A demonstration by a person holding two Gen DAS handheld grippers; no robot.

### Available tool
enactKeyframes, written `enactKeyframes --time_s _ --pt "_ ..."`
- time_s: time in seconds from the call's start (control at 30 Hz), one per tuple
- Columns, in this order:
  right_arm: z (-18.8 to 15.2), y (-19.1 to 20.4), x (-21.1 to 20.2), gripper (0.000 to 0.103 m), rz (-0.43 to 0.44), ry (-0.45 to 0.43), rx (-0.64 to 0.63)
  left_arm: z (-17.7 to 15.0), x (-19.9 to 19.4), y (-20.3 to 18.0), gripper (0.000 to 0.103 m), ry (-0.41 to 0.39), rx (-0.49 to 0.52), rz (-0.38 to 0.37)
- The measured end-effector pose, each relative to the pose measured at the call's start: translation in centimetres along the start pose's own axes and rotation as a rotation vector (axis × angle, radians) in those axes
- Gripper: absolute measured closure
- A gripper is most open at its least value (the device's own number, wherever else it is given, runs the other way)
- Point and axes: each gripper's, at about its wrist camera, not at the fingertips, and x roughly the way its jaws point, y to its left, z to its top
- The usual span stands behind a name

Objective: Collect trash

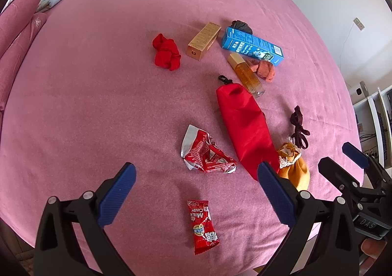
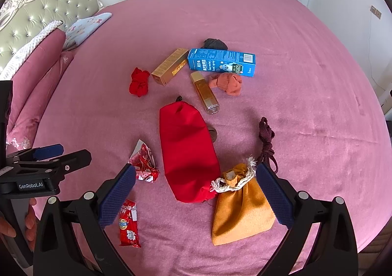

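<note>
- Left gripper (image 1: 196, 192): jaws spread wide, nothing between them, hovering above the near edge of the pink bedspread (image 1: 98, 80).
- Right gripper (image 2: 196, 192): also spread wide and empty; its blue pads sit either side of the orange drawstring pouch (image 2: 241, 214) without touching it.
- Milk candy wrapper (image 1: 202, 225): red, flat on the bedspread, directly below the gap of the left gripper, closest item to the bed's near edge.
- Crumpled red-and-silver wrapper (image 1: 207, 153): just beyond the candy wrapper, beside the left flank of the red fabric bag (image 1: 245, 129).
- Red fabric bag lies lengthwise, black clip at its far end; its near end touches the orange pouch.
- Dark maroon cord (image 2: 267, 143): loose on the bedspread just past the pouch.
- Mid-bed cluster: amber bottle with gold cap (image 2: 204, 92), blue carton (image 2: 221, 62), gold carton (image 2: 169, 66), salmon cloth wad (image 2: 227, 83), dark cloth wad (image 2: 215, 43) behind the blue carton, red cloth wad (image 2: 139, 82) to the left.
- Pillows (image 2: 31, 80) and tufted headboard (image 2: 44, 9) at far left.
- A hand (image 2: 14, 222) grips the left tool's handle, at the edge of the right wrist view.
</note>
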Motion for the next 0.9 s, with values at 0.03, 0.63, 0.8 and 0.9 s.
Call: enactKeyframes --time_s 0.03,0.63,0.8,0.9 --pt "0.0 -0.1 0.1 0.008 0.001 0.0 0.0 0.0 0.1 0.0 0.004 -0.001 -0.001 0.001" --pt "0.8 -1.8 1.1 0.008 0.036 0.007 -0.01 0.5 2.6 -1.1 0.004 0.036 -0.02 0.008" --pt "1.2 -2.5 2.5 0.008 0.059 0.025 -0.012 0.6 4.4 -1.2 0.004 0.067 -0.038 0.02" --pt "1.3 -2.8 3.6 0.008 0.073 0.041 -0.018 0.5 6.1 -1.0 0.004 0.099 -0.072 0.019"
